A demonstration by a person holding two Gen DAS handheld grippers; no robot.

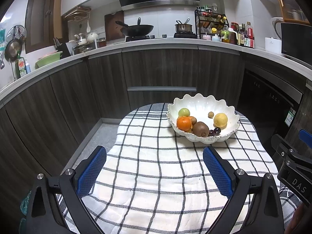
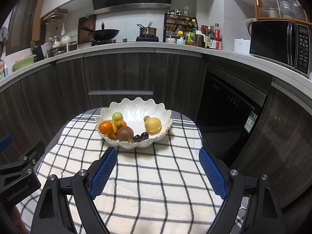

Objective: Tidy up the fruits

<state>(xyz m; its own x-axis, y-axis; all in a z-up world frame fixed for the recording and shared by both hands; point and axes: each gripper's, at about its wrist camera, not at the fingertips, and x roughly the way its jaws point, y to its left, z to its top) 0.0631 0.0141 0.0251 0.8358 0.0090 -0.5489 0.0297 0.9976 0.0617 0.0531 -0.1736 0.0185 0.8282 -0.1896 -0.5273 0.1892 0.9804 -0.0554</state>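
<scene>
Fruit sits piled in a white scalloped bowl (image 2: 134,113) at the far end of a checked cloth (image 2: 152,185). Nearest first: right gripper (image 2: 158,173) tipped downward over the cloth, blue pads (image 2: 103,173) spread wide, only bare cloth between them. Left gripper (image 1: 155,172) in the same downward tilt, pads (image 1: 91,172) likewise wide apart, holding nothing. Both held side by side over the near part of the cloth, each one's black body edging into the other's view. Neither touching the bowl; the bowl ahead and to the right in the left wrist view, ahead and a little left in the right wrist view.

Inside the bowl, at the near rim: a brown kiwi (image 2: 125,133) with two dark cherries (image 2: 141,136) just beside it. Left of those, an orange (image 2: 105,127) pressed against smaller orange-yellow fruits. Behind, a green fruit (image 2: 117,116). On the right side, a yellow lemon (image 2: 153,125) with a small brown fruit (image 2: 146,118) touching its back.

Farther off: dark wooden cabinets (image 2: 120,74) under a pale counter, a wok (image 2: 106,33) and a pot (image 2: 148,30) on the stove, a microwave (image 2: 278,44) at the right.
</scene>
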